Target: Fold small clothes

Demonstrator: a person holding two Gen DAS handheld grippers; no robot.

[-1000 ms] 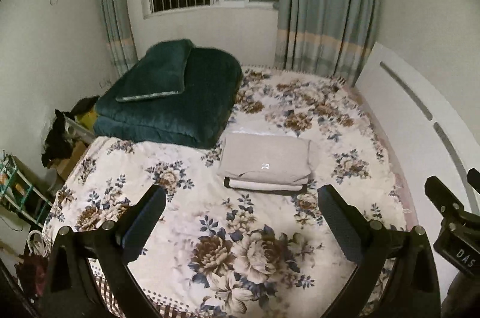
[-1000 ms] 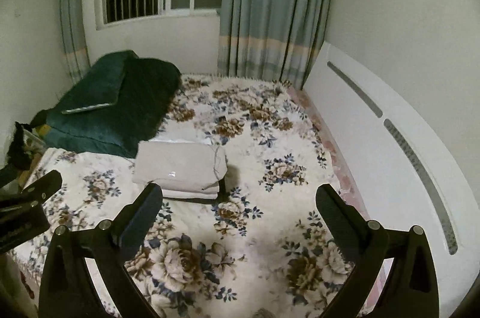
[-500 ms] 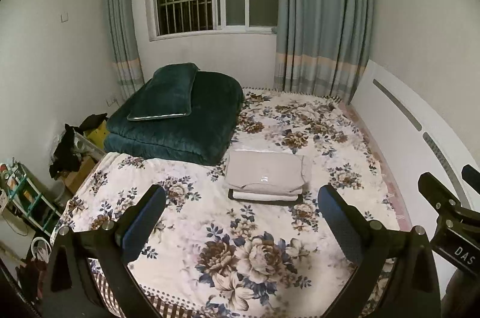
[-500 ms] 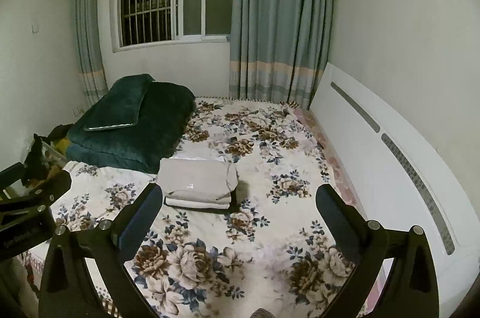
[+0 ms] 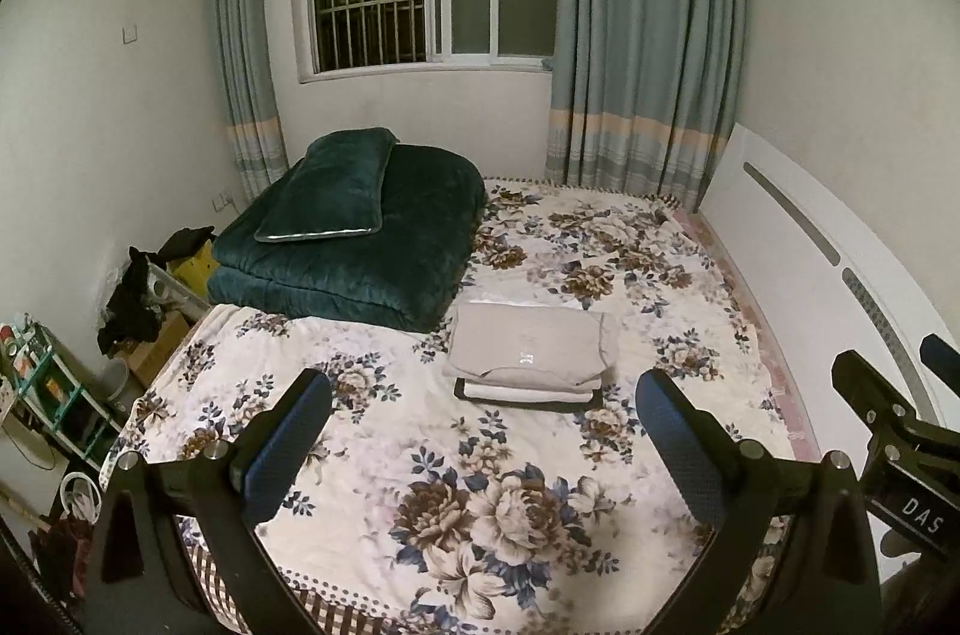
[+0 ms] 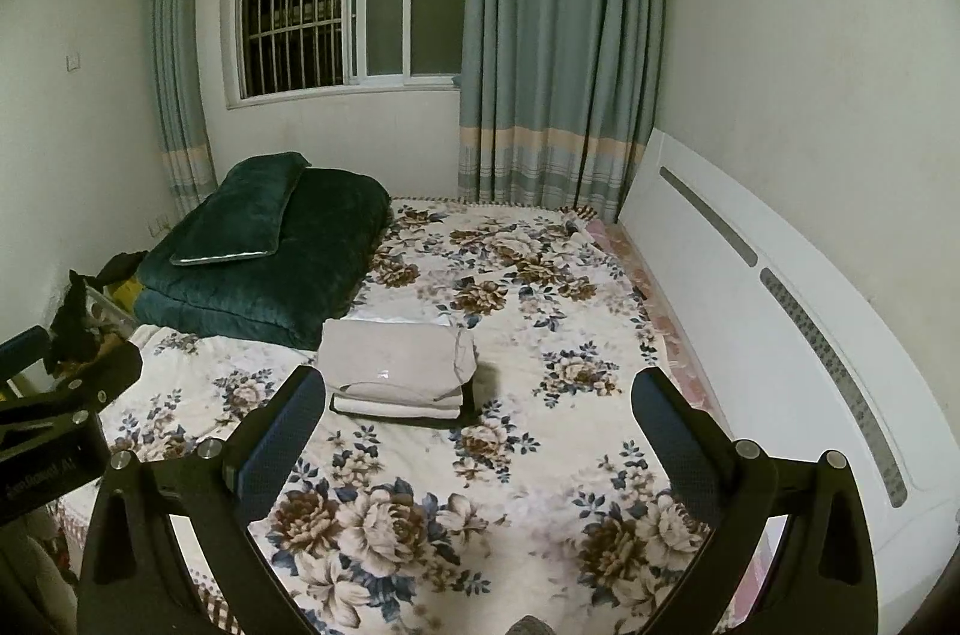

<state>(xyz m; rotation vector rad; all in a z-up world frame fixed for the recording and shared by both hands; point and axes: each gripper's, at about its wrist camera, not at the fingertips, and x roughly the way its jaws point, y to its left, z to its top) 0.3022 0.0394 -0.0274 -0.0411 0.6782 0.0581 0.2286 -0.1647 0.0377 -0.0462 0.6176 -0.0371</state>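
Observation:
A small stack of folded clothes, beige on top with white and dark layers below, lies in the middle of the floral bed sheet. It also shows in the right wrist view. My left gripper is open and empty, held above the near part of the bed, well back from the stack. My right gripper is open and empty at the same distance. Each gripper's body shows at the edge of the other's view.
A folded dark green quilt with a pillow on top lies at the bed's far left. A white headboard runs along the right. Clutter and a shelf stand on the floor at left. Window and curtains are behind.
Both grippers have pulled back and risen away from the bed. The stack of clothes looks smaller and farther. More of the window and walls is in view. The jaws stay open.

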